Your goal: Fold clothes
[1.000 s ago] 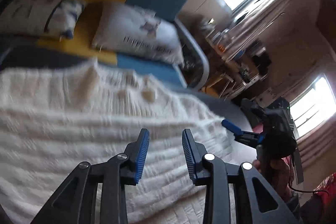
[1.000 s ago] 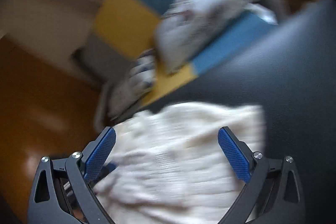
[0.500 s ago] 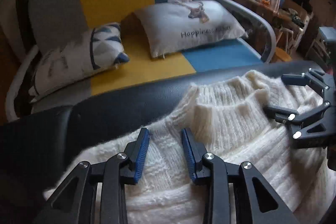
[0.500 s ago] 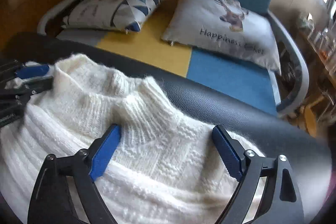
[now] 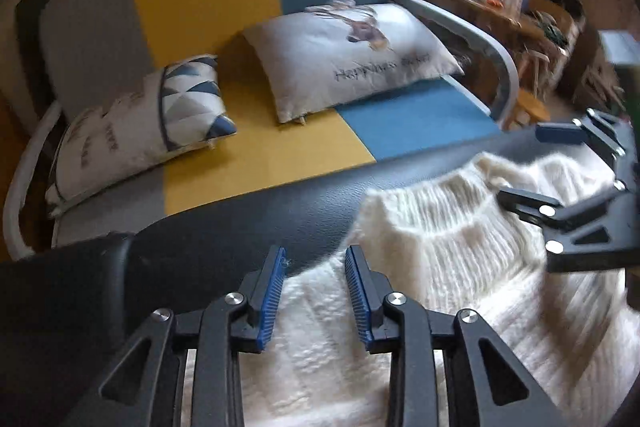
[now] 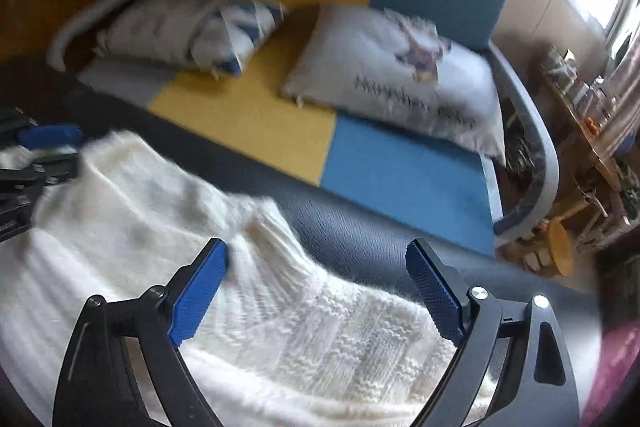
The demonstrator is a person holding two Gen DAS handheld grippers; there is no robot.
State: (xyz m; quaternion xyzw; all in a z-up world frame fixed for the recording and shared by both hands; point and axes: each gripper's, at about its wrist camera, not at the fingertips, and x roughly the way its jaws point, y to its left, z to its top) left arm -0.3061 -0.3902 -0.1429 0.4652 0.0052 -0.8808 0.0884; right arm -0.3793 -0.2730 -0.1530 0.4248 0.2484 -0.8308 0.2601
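A fuzzy white rib-knit sweater lies on a glossy, grained black leather-look bench; behind, matt fabric sofa cushions, upper frame.

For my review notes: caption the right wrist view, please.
Open right gripper poised over a white knit sweater on a black surface.

The white sweater runs off both views' lower edges — its sleeves and hem unseen.
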